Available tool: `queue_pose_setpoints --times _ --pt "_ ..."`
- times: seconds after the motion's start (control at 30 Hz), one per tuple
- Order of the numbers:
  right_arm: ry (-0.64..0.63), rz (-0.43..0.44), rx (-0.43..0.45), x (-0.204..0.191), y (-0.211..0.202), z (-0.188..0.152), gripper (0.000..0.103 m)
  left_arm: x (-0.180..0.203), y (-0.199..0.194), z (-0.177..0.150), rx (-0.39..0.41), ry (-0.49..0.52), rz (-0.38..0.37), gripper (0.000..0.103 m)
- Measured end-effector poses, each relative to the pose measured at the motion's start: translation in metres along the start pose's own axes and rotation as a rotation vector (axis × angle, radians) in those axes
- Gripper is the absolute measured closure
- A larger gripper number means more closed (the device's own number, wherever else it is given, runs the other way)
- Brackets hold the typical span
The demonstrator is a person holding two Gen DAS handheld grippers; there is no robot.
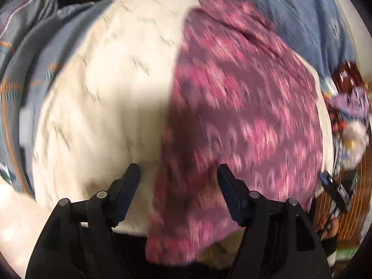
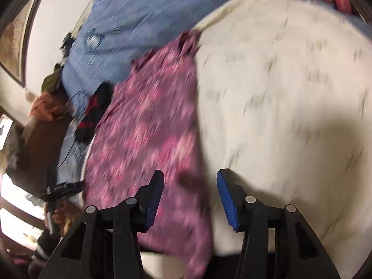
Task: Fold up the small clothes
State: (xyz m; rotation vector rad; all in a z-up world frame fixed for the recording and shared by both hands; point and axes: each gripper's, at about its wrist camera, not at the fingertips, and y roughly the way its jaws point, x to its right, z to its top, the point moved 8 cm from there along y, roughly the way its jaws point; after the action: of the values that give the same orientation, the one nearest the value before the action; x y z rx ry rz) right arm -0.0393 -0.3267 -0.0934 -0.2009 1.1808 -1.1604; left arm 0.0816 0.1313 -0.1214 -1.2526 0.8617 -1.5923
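Observation:
A small purple-pink patterned garment (image 1: 244, 116) lies spread on a cream speckled cloth (image 1: 111, 93). My left gripper (image 1: 179, 172) is open and empty, hovering over the garment's left edge near its front end. In the right wrist view the same garment (image 2: 148, 127) lies on the cream cloth (image 2: 290, 93). My right gripper (image 2: 190, 179) is open and empty, over the garment's right edge. Both views are motion-blurred.
A blue striped bedcover (image 1: 290, 7) lies beyond the cream cloth, also in the right wrist view (image 2: 139, 23). A grey patterned fabric (image 1: 21, 69) lies at the left. A pile of colourful clothes (image 1: 348, 107) sits at the right. Dark red-black items (image 2: 93, 114) lie beside the garment.

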Motion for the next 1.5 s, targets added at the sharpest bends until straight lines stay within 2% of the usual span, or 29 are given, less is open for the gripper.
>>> queue_pose_setpoints --times 0.07,0.17,0.23,0.33,0.37,0.43,0.47,0.5,0.53,0.67,0.73,0.87,1.03,1.23,1.5 --pt "-0.033 0.034 -0.064 -0.009 0.006 -0.021 0.054 0.004 -0.002 -0.015 -0.024 0.008 -0.019 0.035" --pt "-0.092 0.043 -0.134 -0.022 0.013 -0.045 0.052 0.003 0.003 -0.035 -0.075 -0.033 -0.073 0.035" --pt "-0.124 0.041 -0.184 -0.027 0.018 -0.057 0.052 -0.001 0.005 -0.045 -0.088 -0.044 -0.07 0.035" --pt "-0.197 0.013 -0.211 -0.033 0.022 -0.062 0.052 -0.004 0.011 -0.054 -0.102 -0.042 -0.062 0.036" --pt "-0.209 -0.002 -0.222 -0.033 0.024 -0.061 0.057 -0.005 0.012 -0.056 -0.102 -0.045 -0.055 0.05" --pt "-0.25 -0.038 -0.234 -0.034 0.027 -0.06 0.08 -0.009 0.013 -0.061 -0.107 -0.05 -0.045 0.07" --pt "-0.27 -0.048 -0.245 -0.033 0.026 -0.064 0.097 -0.009 0.011 -0.062 -0.1 -0.058 -0.067 0.084" --pt "-0.28 -0.047 -0.25 -0.034 0.026 -0.066 0.097 -0.007 0.01 -0.063 -0.096 -0.064 -0.099 0.094" --pt "-0.279 -0.036 -0.244 -0.036 0.023 -0.066 0.097 -0.005 0.005 -0.063 -0.088 -0.077 -0.142 0.099" --pt "-0.229 0.108 -0.176 -0.053 -0.004 -0.053 0.098 0.005 -0.018 -0.06 -0.019 -0.107 -0.257 0.099" --pt "-0.19 0.19 -0.102 -0.064 -0.022 -0.041 0.099 0.012 -0.032 -0.053 0.019 -0.124 -0.338 0.099" --pt "-0.106 0.311 0.013 -0.076 -0.043 -0.011 0.099 0.031 -0.056 -0.027 0.09 -0.137 -0.447 0.099" --pt "-0.029 0.396 0.117 -0.085 -0.049 0.035 0.099 0.049 -0.075 0.02 0.175 -0.148 -0.509 0.099" --pt "0.019 0.42 0.222 -0.086 -0.039 0.097 0.099 0.05 -0.073 0.084 0.261 -0.195 -0.516 0.099" --pt "0.137 0.403 0.294 -0.061 0.011 0.184 0.099 0.041 -0.043 0.178 0.318 -0.273 -0.487 0.099"
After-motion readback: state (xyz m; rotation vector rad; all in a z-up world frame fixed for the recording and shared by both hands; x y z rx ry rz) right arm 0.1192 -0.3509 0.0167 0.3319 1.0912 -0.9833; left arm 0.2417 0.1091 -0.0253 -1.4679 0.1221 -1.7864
